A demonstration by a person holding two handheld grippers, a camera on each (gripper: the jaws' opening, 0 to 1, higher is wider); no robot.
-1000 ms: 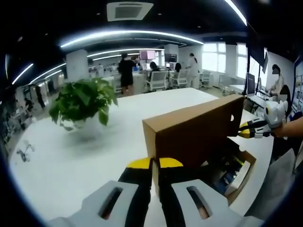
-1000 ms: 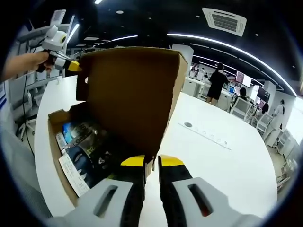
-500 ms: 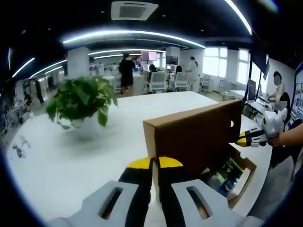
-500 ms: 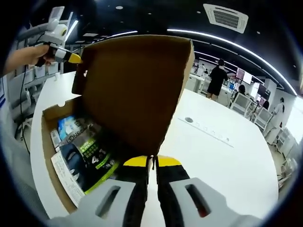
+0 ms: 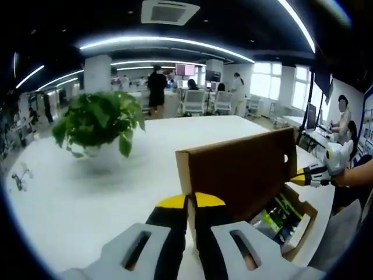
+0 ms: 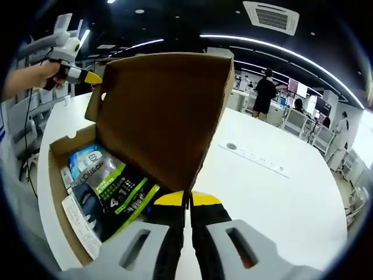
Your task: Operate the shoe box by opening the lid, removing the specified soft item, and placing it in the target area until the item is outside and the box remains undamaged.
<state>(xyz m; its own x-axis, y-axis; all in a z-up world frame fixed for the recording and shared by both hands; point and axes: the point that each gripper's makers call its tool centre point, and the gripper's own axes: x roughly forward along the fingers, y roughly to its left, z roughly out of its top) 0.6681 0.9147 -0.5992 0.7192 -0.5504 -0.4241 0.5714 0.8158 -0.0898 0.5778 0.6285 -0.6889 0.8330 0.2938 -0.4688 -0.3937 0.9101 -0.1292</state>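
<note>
Shoe box [image 6: 64, 175] lid [image 6: 163, 114] stands raised, your left gripper [image 5: 191, 203] and right gripper [image 6: 187, 201] each pinching it; packets [image 6: 111, 189] inside; plant [image 5: 96, 119] beyond the lid.

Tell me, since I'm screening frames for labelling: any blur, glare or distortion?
Left gripper view: fisheye bends the white table; ceiling light strips glare; potted plant slightly soft. Right gripper view: lid sharp, its inside shaded; packets legible.

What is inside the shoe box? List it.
In the right gripper view, the open shoe box holds flat printed packets: a blue one, a dark one with green stripes, and a white leaflet by the front wall. The raised lid hides the rear part.
</note>
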